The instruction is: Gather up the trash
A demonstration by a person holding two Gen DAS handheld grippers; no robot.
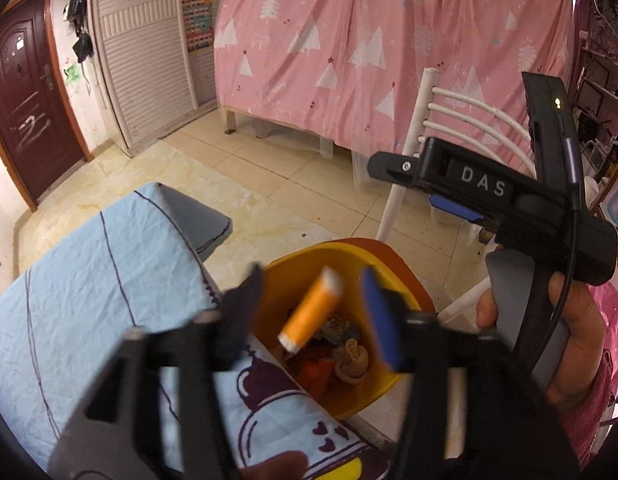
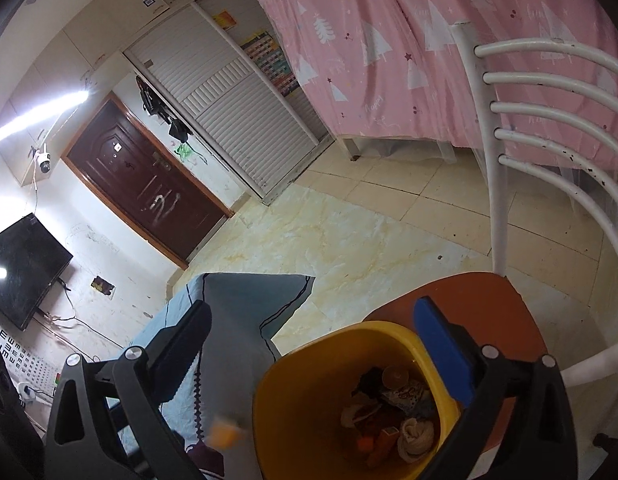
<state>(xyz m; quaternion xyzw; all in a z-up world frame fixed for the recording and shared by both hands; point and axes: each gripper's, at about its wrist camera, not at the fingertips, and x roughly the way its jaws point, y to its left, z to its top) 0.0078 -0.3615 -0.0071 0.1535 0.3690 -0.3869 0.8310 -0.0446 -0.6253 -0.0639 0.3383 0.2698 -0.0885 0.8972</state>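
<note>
A yellow bin (image 1: 389,390) with trash in it stands on an orange chair seat (image 1: 393,252) beside the bed. My left gripper (image 1: 313,312) is open above the bin. An orange tube with white ends (image 1: 312,314) is in the air between its fingers, touching neither, blurred. My right gripper (image 2: 317,344) is open and empty over the same bin (image 2: 293,396); it also shows in the left wrist view (image 1: 441,184), held up at the right. A blurred orange shape (image 2: 225,434) shows at the bin's left rim in the right wrist view.
A light blue sheet covers the bed (image 1: 81,280) at the left. The white chair back (image 2: 509,140) rises at the right. A pink curtain (image 1: 389,48) hangs behind. A brown door (image 2: 149,188), a white wardrobe (image 2: 229,108) and tiled floor (image 2: 349,240) lie beyond.
</note>
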